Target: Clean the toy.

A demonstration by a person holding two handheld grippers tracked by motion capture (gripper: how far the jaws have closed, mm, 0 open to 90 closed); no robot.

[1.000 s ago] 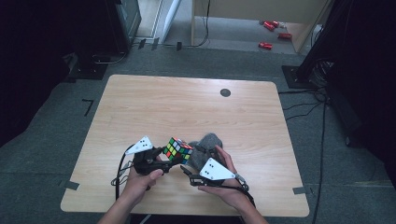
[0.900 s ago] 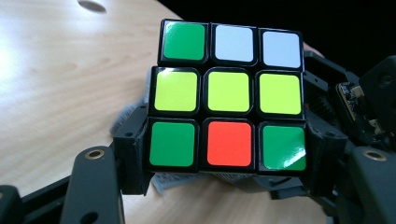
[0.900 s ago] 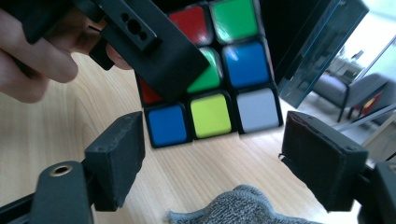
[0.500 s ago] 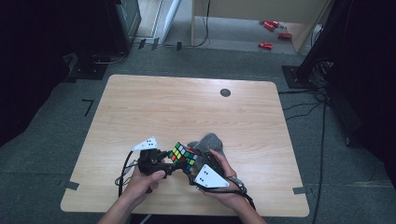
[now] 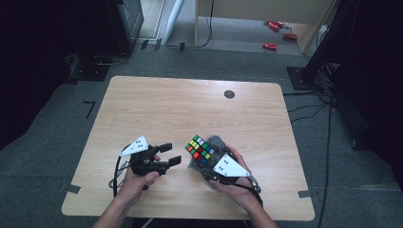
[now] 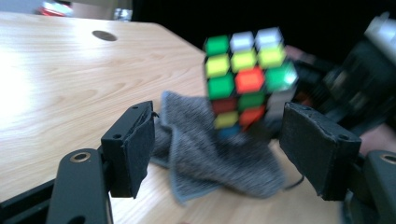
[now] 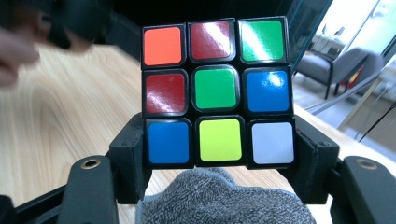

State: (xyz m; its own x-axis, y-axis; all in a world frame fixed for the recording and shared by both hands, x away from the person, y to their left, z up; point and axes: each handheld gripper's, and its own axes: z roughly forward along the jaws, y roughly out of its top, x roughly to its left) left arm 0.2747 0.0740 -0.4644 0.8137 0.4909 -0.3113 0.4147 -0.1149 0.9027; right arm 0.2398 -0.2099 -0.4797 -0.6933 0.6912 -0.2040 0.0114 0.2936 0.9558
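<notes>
The right gripper (image 5: 205, 160) clamps a scrambled, multicoloured plastic puzzle cube (image 5: 200, 149) between its two black jaws, lifted above a crumpled grey knitted cloth (image 6: 210, 149) that lies on the pale wooden table (image 5: 190, 109) near the front edge. The left gripper (image 5: 169, 154) is near the cube's left, apart from it, its padded jaws spread wide and empty.

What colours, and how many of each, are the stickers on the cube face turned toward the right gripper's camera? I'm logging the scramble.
On the multicoloured plastic puzzle cube, held between the right gripper's jaws:
Red: 2
Green: 2
Blue: 2
Orange: 1
Yellow: 1
White: 1
Total: 9 stickers
</notes>
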